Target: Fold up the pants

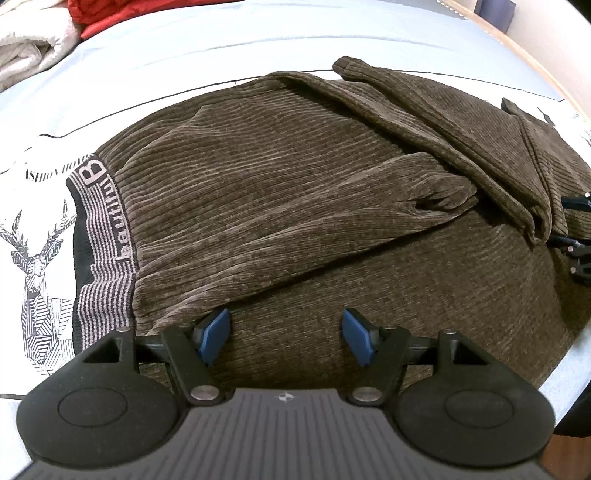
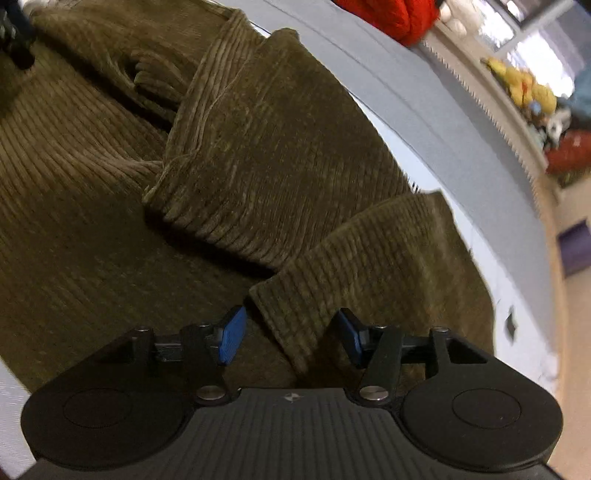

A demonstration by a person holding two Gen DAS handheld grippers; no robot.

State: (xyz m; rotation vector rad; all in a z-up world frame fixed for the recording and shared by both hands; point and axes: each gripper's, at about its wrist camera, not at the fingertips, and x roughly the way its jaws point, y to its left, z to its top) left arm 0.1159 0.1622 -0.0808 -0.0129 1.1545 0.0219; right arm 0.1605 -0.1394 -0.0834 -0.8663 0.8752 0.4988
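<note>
Brown corduroy pants (image 1: 280, 192) lie on a pale blue bed sheet (image 1: 221, 44), with the striped waistband (image 1: 107, 221) at the left and the legs folded back over the body at the right. My left gripper (image 1: 286, 334) is open, its blue pads just above the near part of the pants, holding nothing. My right gripper (image 2: 291, 336) is open over the pants (image 2: 258, 155), with a folded leg edge (image 2: 295, 314) lying between its pads. The right gripper also shows at the right edge of the left wrist view (image 1: 578, 236).
A white fabric with a deer print (image 1: 33, 258) lies under the waistband at the left. A white towel (image 1: 29, 48) and red cloth (image 1: 110, 14) sit at the far left. Red cloth (image 2: 391, 14) and toys (image 2: 524, 85) lie beyond the bed edge.
</note>
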